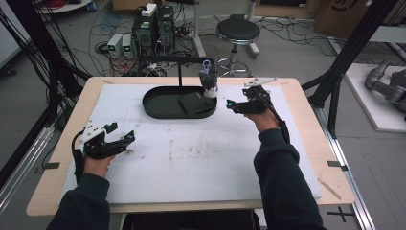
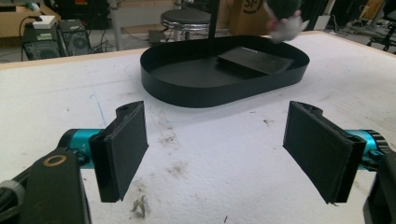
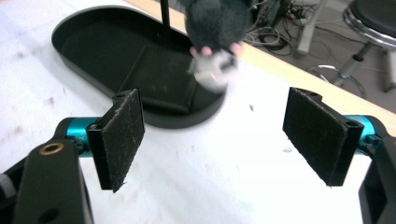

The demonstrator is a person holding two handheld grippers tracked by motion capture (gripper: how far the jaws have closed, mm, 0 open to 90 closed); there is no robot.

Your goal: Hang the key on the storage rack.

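Observation:
A small dark plush toy [image 1: 208, 80] with a white base hangs from the bar of a black stand [image 1: 180, 72], over the right end of a black oval tray [image 1: 158, 109]. A dark flat pad [image 1: 194, 102] lies in the tray. My right gripper [image 1: 232, 106] is open just right of the toy, pointing at it. In the right gripper view the toy [image 3: 214, 28] hangs beyond the open gripper [image 3: 217, 140], apart from it. My left gripper [image 1: 122, 133] rests open at the mat's front left, holding nothing. In the left gripper view its gripper [image 2: 217, 154] faces the tray [image 2: 187, 95].
A white foam mat [image 1: 201, 158] covers the wooden table [image 1: 306, 120]. Behind the table stand a round stool [image 1: 238, 31], computer boxes [image 1: 153, 26] and tangled floor cables. Black frame posts [image 1: 352, 43] rise at the right and left sides.

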